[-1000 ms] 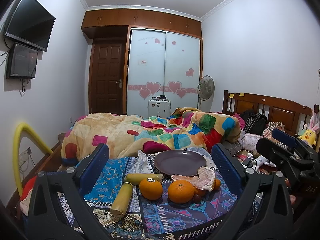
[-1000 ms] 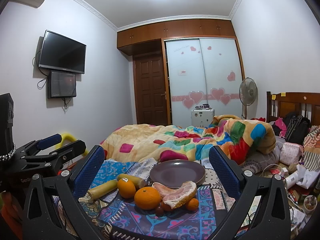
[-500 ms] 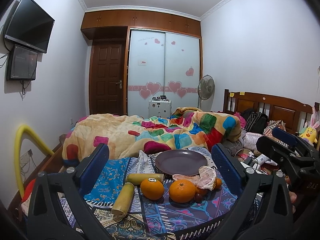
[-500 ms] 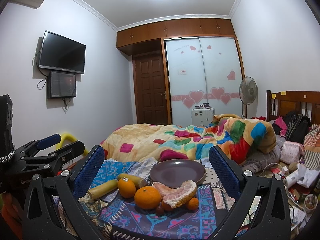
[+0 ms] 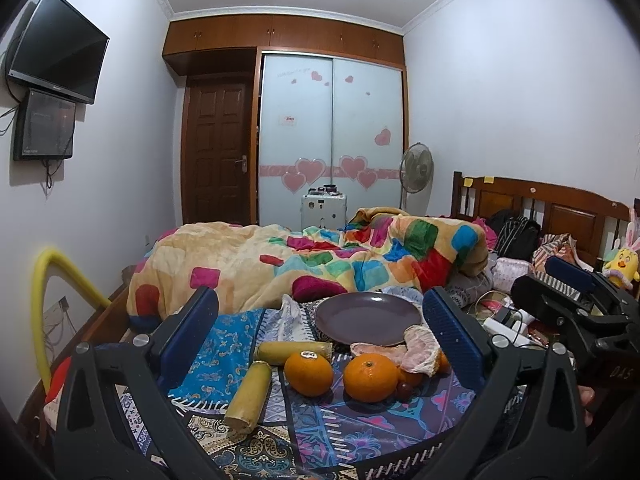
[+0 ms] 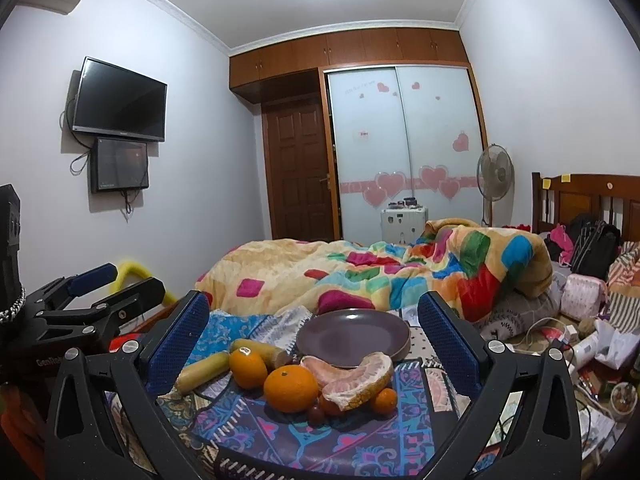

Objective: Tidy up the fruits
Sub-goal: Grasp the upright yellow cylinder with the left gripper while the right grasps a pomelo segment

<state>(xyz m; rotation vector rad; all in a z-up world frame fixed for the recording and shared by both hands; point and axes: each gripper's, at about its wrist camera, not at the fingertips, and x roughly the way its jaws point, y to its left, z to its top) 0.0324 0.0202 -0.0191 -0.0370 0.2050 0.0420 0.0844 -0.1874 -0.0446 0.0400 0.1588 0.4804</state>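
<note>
Fruit beside plate; both tools gaping, empty.

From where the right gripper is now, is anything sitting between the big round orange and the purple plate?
Yes. The peeled pomelo segments lie between the big round orange and the purple plate, right at its near rim. The open right gripper holds nothing; lifting the orange over them should clear.
</note>
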